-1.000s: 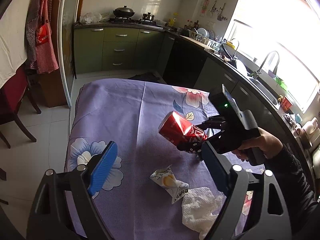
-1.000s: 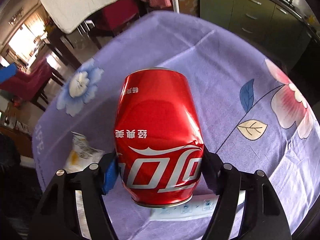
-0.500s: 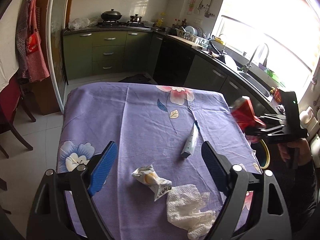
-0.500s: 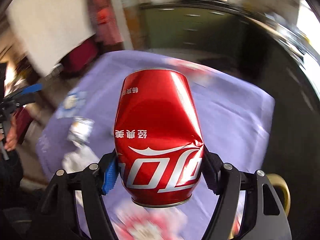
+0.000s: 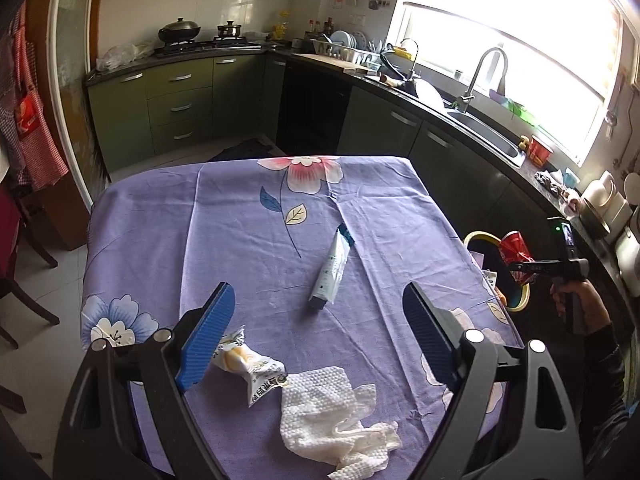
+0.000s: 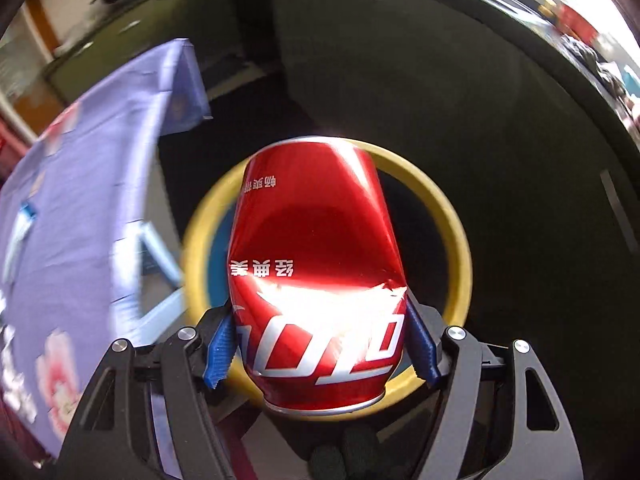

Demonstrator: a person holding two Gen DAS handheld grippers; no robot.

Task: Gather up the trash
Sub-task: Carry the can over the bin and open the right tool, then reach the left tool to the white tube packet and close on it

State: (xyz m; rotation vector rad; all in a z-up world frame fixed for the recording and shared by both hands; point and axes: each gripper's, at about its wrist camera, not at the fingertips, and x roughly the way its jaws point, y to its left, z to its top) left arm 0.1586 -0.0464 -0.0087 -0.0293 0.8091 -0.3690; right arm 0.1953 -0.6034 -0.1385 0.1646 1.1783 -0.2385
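Note:
My right gripper [image 6: 320, 346] is shut on a dented red cola can [image 6: 316, 280] and holds it over the yellow-rimmed bin [image 6: 452, 240] beside the table. In the left wrist view the can [image 5: 516, 250] and the bin [image 5: 482, 236] show past the table's right edge. My left gripper [image 5: 316, 332] is open and empty above the near part of the purple flowered tablecloth [image 5: 240, 220]. A white tube [image 5: 332, 268], a crumpled snack wrapper [image 5: 248, 364] and a crumpled white paper towel [image 5: 332, 416] lie on the cloth.
Dark kitchen cabinets and a counter with a sink [image 5: 480, 128] run along the right, close to the bin. Chairs [image 5: 16, 264] stand left of the table. The table's cloth edge [image 6: 132, 216] hangs just left of the bin.
My right gripper has carried the can from over the table, past its right edge, to above the bin. My left gripper has stayed open above the near trash.

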